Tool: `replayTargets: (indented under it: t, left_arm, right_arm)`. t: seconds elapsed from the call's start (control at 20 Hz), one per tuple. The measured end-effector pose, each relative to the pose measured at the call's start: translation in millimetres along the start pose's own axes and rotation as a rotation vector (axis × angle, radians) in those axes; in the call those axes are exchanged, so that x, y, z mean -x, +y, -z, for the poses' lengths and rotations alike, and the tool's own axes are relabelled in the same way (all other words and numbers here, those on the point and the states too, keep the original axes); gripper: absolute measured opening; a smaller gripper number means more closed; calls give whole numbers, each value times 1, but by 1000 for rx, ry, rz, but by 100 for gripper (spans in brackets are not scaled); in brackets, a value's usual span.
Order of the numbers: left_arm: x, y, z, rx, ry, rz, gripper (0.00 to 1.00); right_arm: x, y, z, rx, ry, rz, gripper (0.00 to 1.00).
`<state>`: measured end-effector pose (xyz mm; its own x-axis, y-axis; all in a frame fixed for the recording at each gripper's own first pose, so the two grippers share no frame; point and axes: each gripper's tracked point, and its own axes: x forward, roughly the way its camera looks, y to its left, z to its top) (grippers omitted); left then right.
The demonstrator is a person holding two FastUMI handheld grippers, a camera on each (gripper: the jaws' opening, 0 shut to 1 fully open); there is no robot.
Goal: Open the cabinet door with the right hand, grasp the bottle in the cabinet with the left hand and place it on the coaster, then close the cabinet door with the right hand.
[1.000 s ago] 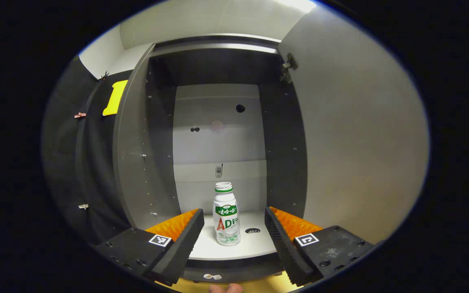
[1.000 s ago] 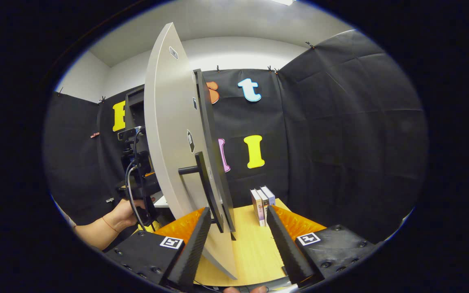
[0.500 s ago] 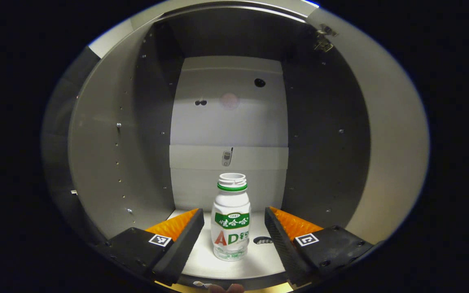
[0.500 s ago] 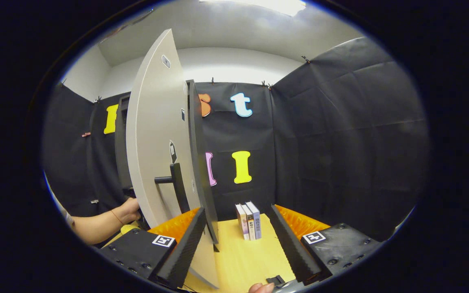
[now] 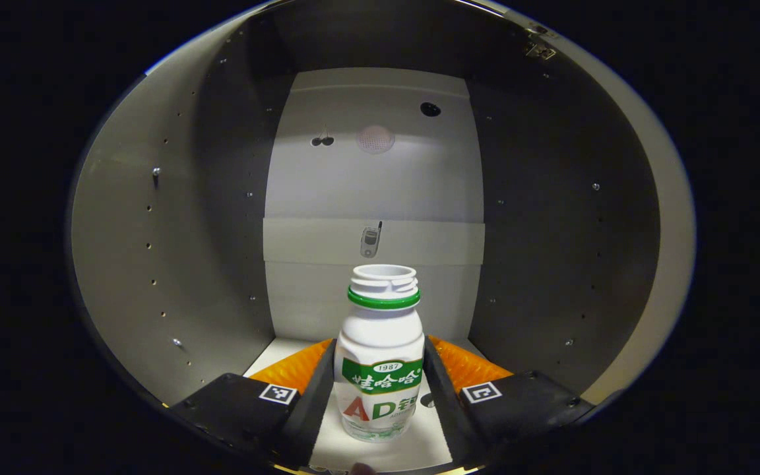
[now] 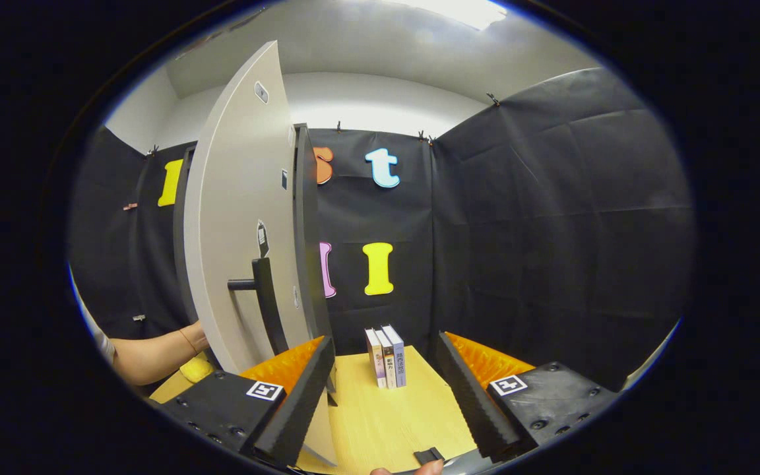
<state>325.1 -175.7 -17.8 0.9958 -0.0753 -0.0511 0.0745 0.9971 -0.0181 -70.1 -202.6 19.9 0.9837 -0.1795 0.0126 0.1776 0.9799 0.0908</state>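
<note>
Inside the cabinet (image 5: 175, 218), the left gripper (image 5: 380, 389) clasps the upright bottle (image 5: 380, 369), whose base the fingers partly hide. The right gripper (image 6: 380, 389) gapes empty beside the open door (image 6: 241, 218), which hides the person's hand.

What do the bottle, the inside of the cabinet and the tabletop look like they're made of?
The bottle looks like white, slightly glossy plastic with a moulded threaded neck and a green ring. The cabinet walls look like matte grey laminated board, judging by the rows of small drilled holes. The tabletop looks like pale wood or a wood-look laminate, with a faint grain; which one is hard to tell.
</note>
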Motion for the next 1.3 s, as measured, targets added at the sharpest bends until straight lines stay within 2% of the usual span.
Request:
replayTargets:
  t: [0.3, 0.35, 0.45, 0.5, 0.55, 0.8, 1.05, 1.3]
  left_arm:
    - [54, 12, -26, -27, -30, 37, 76]
    - [68, 17, -28, -25, -35, 45, 75]
    - [96, 28, -36, -23, -58, 49, 76]
    - [111, 33, -37, -20, -66, 50, 75]
    - [126, 39, -38, -17, -69, 55, 76]
    - [192, 66, -30, -31, -83, 72, 75]
    - [240, 97, 1, -18, -88, 62, 75]
    - [285, 126, 60, 14, -71, 44, 76]
  right_arm:
    - [9, 5, -3, -11, -19, -22, 98]
    - [11, 7, -2, -13, -18, -28, 100]
    - [12, 9, 0, -26, -13, -38, 98]
    - [12, 9, 0, -32, -13, -40, 100]
    - [13, 9, -1, -36, -16, -39, 98]
    - [13, 20, -7, -35, -42, -54, 98]
    - [13, 29, -6, -36, -55, -69, 98]
    - [17, 28, -10, -42, -89, -29, 98]
